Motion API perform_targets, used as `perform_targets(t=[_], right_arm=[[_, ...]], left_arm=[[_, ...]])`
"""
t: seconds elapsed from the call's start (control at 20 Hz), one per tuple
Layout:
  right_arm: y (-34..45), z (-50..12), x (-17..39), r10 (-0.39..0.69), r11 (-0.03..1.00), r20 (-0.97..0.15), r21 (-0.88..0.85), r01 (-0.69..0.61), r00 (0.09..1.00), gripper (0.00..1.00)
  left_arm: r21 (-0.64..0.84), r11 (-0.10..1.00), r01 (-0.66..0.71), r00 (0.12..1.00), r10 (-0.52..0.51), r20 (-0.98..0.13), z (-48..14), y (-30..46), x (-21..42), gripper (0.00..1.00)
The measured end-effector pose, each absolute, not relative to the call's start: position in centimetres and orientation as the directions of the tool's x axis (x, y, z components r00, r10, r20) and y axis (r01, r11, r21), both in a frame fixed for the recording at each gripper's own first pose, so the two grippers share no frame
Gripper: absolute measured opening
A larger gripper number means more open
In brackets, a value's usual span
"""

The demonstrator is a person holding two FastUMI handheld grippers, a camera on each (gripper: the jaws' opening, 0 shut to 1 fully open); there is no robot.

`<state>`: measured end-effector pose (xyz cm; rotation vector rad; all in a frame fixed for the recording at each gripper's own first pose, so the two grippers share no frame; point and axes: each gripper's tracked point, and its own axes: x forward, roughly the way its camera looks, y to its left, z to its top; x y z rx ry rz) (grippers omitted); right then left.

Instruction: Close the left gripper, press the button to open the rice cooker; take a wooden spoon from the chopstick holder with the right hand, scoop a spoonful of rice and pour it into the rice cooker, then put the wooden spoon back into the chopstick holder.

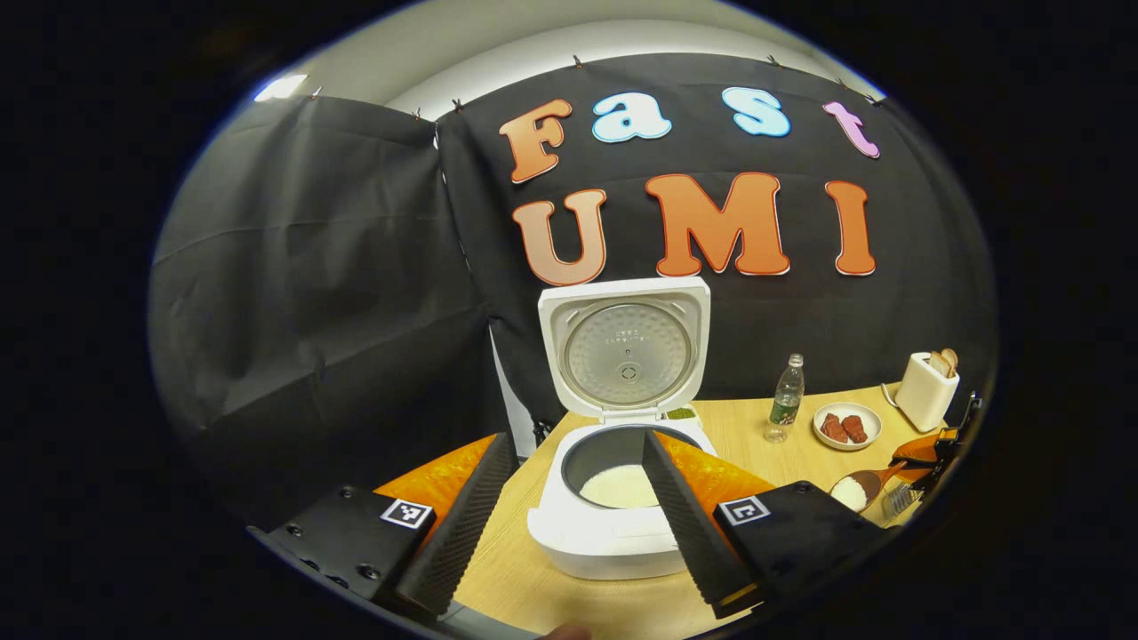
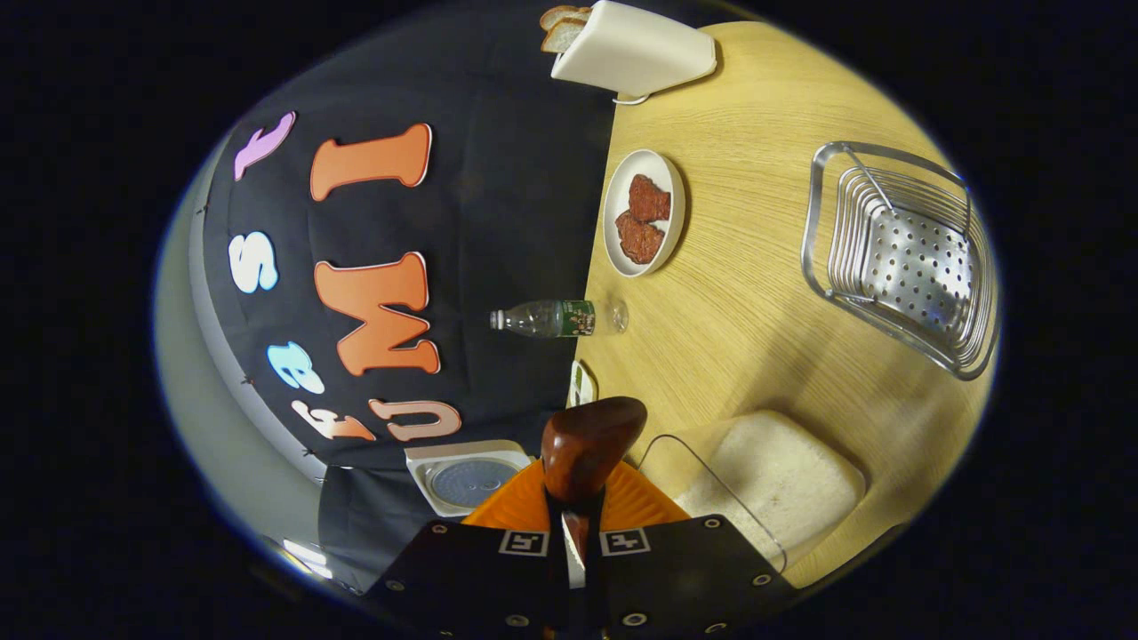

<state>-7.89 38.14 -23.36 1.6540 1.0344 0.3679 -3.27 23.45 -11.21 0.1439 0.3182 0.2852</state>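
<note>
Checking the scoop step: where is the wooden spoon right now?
In the right gripper view the wooden spoon is clamped in the right gripper, beside the rice container.

The rice cooker (image 1: pixel 613 524) is white, with a dark grey inner pot holding pale cream rice (image 1: pixel 620 486); its raised lid (image 1: pixel 624 347) has a silvery dimpled plate. The surface (image 2: pixel 756 293) is light wood with fine grain. A white plate (image 2: pixel 644 213) holds reddish-brown pieces. The toaster (image 2: pixel 636 49) is cream. The spoon (image 2: pixel 591 444) is glossy dark brown. The rack (image 2: pixel 902 253) is shiny metal with a dotted, perforated base. The bottle (image 2: pixel 556 318) is clear with a green label.
</note>
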Motion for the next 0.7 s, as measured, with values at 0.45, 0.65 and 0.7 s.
perform_targets(t=[0.45, 0.65, 0.7], right_arm=[[45.1, -13.3, -5.5, 0.846, -0.147, -0.108, 0.894, 0.424, 0.523, 0.07], [49.8, -9.7, -4.5, 0.876, -0.119, -0.076, 0.923, 0.366, 0.477, 0.07], [50.9, -8.9, -4.3, 0.883, -0.115, -0.070, 0.927, 0.357, 0.465, 0.07]], left_arm=[[0.139, 0.935, -0.327, 0.918, 0.349, -0.189, -8.2, 26.0, -5.9, 1.00], [0.146, 0.905, -0.398, 0.890, 0.420, -0.175, -7.9, 29.1, -7.7, 0.96], [0.141, 0.900, -0.413, 0.883, 0.434, -0.178, -7.9, 29.7, -8.3, 0.96]])
